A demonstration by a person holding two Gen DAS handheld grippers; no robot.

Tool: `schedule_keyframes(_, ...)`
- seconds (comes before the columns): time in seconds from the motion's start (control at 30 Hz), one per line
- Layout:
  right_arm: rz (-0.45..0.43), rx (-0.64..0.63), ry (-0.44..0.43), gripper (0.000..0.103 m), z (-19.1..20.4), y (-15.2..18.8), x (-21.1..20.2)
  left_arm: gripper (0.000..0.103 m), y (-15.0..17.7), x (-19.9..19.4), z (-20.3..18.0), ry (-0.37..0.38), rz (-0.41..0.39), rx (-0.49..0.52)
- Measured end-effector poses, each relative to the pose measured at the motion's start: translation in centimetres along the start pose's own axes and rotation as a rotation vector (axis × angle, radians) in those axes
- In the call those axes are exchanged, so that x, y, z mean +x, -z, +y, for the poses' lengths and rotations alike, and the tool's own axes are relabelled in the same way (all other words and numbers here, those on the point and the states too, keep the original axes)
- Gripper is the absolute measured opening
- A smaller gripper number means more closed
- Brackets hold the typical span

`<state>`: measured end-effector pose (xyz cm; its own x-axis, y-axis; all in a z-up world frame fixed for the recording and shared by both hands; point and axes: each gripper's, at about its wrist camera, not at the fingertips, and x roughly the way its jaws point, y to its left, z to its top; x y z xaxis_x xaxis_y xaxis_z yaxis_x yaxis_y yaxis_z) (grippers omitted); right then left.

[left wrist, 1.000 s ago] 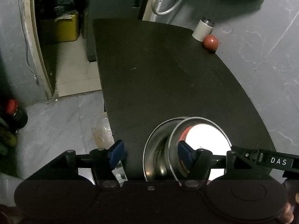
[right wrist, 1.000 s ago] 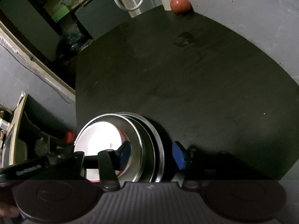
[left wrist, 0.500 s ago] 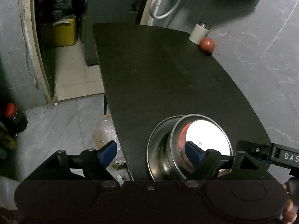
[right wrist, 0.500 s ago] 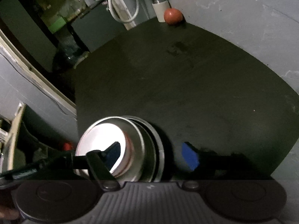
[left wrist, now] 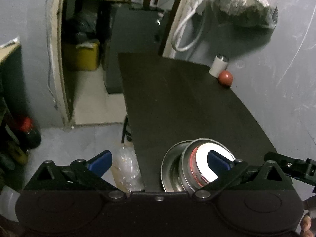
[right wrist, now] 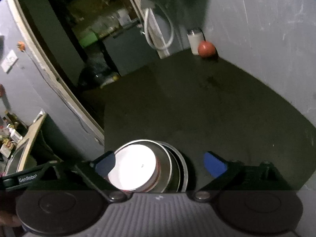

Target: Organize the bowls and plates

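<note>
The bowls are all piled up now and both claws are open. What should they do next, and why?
Probably lift both away. The left gripper and right gripper have just been opening and grip nothing, while the stack of bowls and plates sits nested on the black table; no other dish shows there.

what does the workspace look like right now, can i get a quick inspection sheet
surface: dark table, mostly bare, faint smudge mid-top.
job's things: nested steel bowls at the near left corner, white dish with a red rim innermost.
clutter: red ball touching white canister at the far corner by the wall.
grippers: left gripper and right gripper both open, jaws just widened, holding nothing.
cables: white hose looped by the doorway.
surroundings: grey walls, open doorway, yellow bin, plastic bag on the floor beside the table.
</note>
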<state>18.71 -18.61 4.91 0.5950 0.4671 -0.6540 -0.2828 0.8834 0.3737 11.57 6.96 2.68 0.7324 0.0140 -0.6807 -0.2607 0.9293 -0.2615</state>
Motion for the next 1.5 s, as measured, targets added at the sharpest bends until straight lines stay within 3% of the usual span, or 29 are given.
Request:
schedule_keyframes(0.23,-0.083,-0.032,-0.042,0.103,-0.4,0.9,-2.6,0.102,2.1,-3.8,-0.8,-0.051,-0.129,0.019)
schedule_keyframes(0.53,-0.163,-0.076,-0.023,0.103,-0.3,3.7,-6.6,0.102,5.4,-7.2,0.0,0.013,-0.22,0.061)
schedule_keyframes(0.93,-0.291,-0.054,0.102,0.103,3.1,9.0,-9.6,0.102,8.1,-10.1,4.2,0.07,-0.213,0.202)
schedule_keyframes(1.17,-0.278,-0.025,0.181,0.103,5.0,12.5,-10.6,0.102,9.5,-11.0,5.9,0.119,-0.199,0.226)
schedule_keyframes(1.5,-0.247,-0.014,0.23,0.103,6.2,15.6,-11.7,0.102,10.5,-11.0,6.7,0.148,-0.166,0.273)
